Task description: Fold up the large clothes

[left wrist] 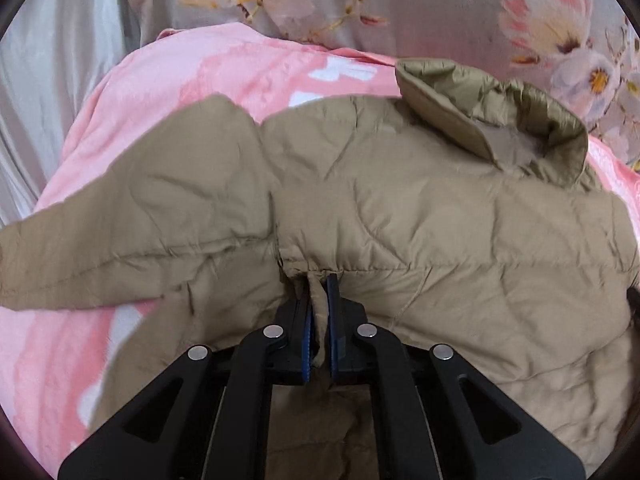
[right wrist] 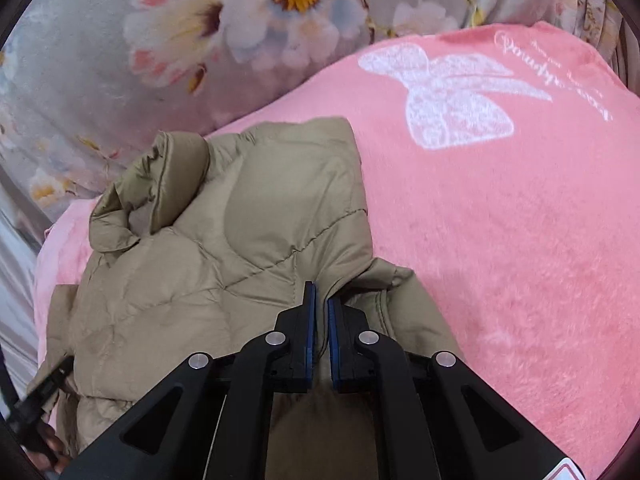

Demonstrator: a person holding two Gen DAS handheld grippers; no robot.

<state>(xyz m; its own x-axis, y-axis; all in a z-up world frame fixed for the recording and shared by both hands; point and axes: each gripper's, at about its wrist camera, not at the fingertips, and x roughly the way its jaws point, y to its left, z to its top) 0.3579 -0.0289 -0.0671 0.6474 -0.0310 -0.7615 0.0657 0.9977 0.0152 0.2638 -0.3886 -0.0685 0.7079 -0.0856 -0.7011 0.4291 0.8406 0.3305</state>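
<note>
A tan quilted puffer jacket lies spread on a pink blanket. Its collar points to the far right and one sleeve stretches left. My left gripper is shut on a fold of the jacket near the armpit seam. In the right wrist view the same jacket lies left of centre with its collar at the far left. My right gripper is shut on the jacket's edge, fabric pinched between the blue pads.
The pink blanket carries a white bow print and spreads far to the right. Grey floral bedding lies behind it. The other gripper's black tip shows at the lower left of the right wrist view.
</note>
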